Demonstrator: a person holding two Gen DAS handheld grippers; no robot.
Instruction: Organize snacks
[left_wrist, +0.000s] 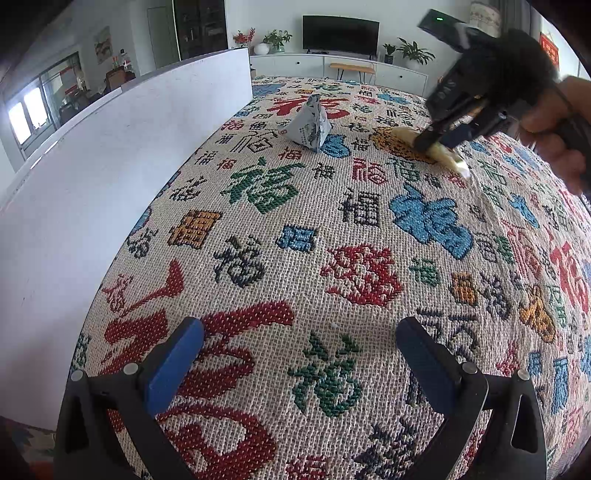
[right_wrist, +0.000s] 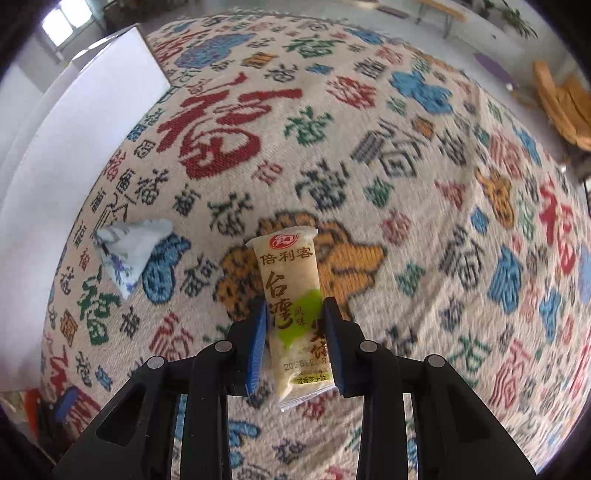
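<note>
A long pale-yellow snack bar packet (right_wrist: 291, 266) with green print lies on the patterned tablecloth (right_wrist: 406, 184). My right gripper (right_wrist: 295, 306) points down over it, and its blue pads press the packet's lower half from both sides. In the left wrist view the same packet (left_wrist: 448, 157) lies at the far right under the right gripper (left_wrist: 441, 142), which a hand (left_wrist: 550, 144) holds. A grey-white pyramid-shaped packet (left_wrist: 308, 123) stands on the cloth, left of the bar (right_wrist: 129, 247). My left gripper (left_wrist: 299, 328) hovers open over the near cloth with nothing between its fingers.
A tall white panel (left_wrist: 110, 166) runs along the table's left edge (right_wrist: 74, 147). Behind the table are a white cabinet (left_wrist: 332, 64) with a TV and potted plants. A wooden chair (right_wrist: 565, 107) stands off the table's right side.
</note>
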